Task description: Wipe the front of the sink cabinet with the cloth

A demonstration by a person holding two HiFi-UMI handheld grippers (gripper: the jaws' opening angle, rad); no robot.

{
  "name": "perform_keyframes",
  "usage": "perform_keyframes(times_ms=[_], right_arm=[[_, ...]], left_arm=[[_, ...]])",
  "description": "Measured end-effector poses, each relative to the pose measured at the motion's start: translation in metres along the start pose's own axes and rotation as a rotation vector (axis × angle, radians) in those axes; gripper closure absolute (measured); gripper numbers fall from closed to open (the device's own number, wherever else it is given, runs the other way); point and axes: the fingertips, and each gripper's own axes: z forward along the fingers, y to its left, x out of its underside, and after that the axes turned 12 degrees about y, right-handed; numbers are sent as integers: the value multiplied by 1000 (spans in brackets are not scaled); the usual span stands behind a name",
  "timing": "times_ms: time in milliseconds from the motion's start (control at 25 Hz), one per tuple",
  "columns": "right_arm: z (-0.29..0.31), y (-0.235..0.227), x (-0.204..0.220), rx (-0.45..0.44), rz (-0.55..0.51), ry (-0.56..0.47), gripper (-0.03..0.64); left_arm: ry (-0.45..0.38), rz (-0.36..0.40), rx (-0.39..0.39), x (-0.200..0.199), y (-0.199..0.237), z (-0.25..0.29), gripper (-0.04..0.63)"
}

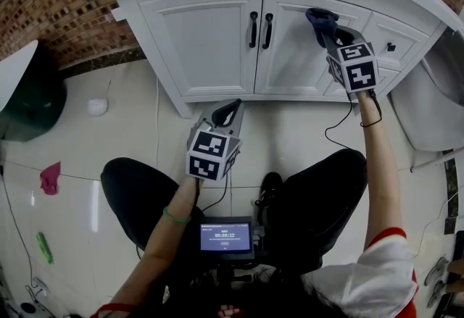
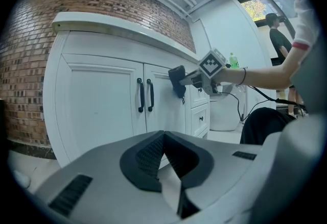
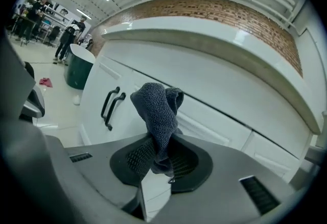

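head view: seated on the floor facing white sink cabinet (image 1: 210,41), wiping step in hand. dark cloth (image 1: 321,19) pinched in right gripper (image 1: 328,30), raised to top of right door, just right of the two black handles (image 1: 260,29) and near the drawer edge. looks to be touching the front, contact not certain. right gripper view: clenched on the cloth, bunched wad sticking out past the tips toward the cabinet. left gripper (image 1: 227,112) low near the cabinet foot, well apart from the cloth. left gripper view: clamped tight on nothing, tips meeting.

judging by position, only the upper right door reached so far, with left door, drawers and lower panels probably yet to wipe. next move calls for pressing the wad flat on the panel, sweeping across and down, steering round the handles to avoid a snag, and keeping the pinch firm so the cloth does not slip out.

writing: small screen (image 1: 225,237) between the knees, timer-like digits, seemingly 00:00:12, other text too small to read. black-and-white square markers on both gripper cubes, no words. no brand or label visible on cabinet or cloth.
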Motion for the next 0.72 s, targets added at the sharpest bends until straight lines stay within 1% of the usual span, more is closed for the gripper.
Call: perform_keyframes(times_ms=[160, 400, 520, 640, 720], right_arm=[[29, 20, 44, -33, 11, 104, 557], [78, 66, 121, -138, 35, 276, 557], [103, 91, 157, -179, 29, 360, 557], [127, 116, 187, -200, 26, 426, 557], [137, 131, 210, -207, 39, 494, 557]], left_arm=[[22, -14, 9, 6, 0, 4, 558], [41, -19, 14, 16, 3, 17, 558], [52, -26, 15, 21, 5, 23, 558], [62, -34, 17, 25, 7, 28, 558], [67, -38, 19, 27, 8, 31, 558]])
